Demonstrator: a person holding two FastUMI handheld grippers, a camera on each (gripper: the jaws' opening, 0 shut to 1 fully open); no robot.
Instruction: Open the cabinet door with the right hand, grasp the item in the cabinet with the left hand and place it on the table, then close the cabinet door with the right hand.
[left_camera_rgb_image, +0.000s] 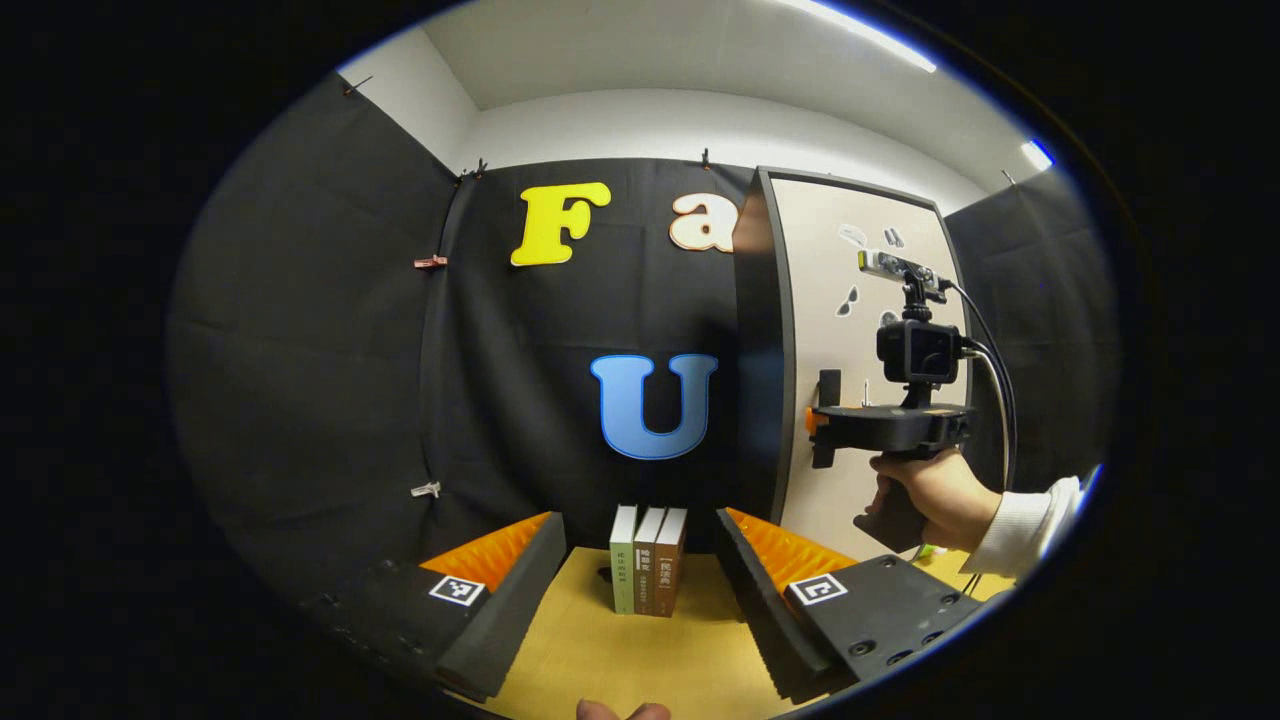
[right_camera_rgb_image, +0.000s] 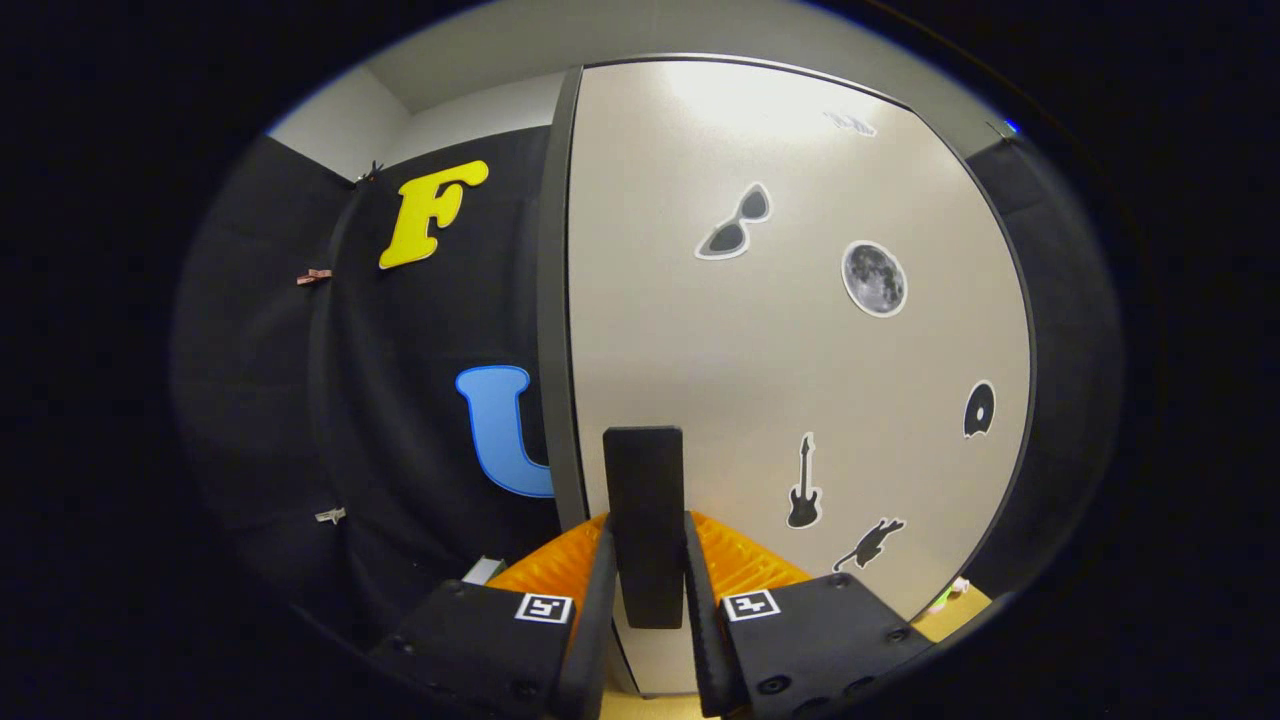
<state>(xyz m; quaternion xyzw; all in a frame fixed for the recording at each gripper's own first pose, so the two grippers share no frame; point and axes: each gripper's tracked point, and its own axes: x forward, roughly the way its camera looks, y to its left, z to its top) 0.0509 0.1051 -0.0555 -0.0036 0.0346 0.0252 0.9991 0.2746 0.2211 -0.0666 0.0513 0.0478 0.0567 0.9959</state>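
The tall cabinet's pale door (right_camera_rgb_image: 800, 360), with several dark stickers, carries a black upright handle (right_camera_rgb_image: 645, 480). My right gripper (right_camera_rgb_image: 647, 535) has one finger pressed on each side of that handle. In the left gripper view the same door (left_camera_rgb_image: 860, 300) stands at the right, with the right gripper (left_camera_rgb_image: 822, 425) at its handle (left_camera_rgb_image: 829, 383) and a hand (left_camera_rgb_image: 930, 495) holding it. The left gripper (left_camera_rgb_image: 638, 522) is open above the table, holding nothing. The door looks closed or nearly so, and the cabinet's inside is hidden.
Three books (left_camera_rgb_image: 648, 560) stand upright on the wooden table (left_camera_rgb_image: 620, 660), ahead between the left fingers. The cabinet's dark side panel (left_camera_rgb_image: 758, 350) faces them. A fingertip (left_camera_rgb_image: 620, 711) pokes in at the bottom edge. Black cloth walls close the booth.
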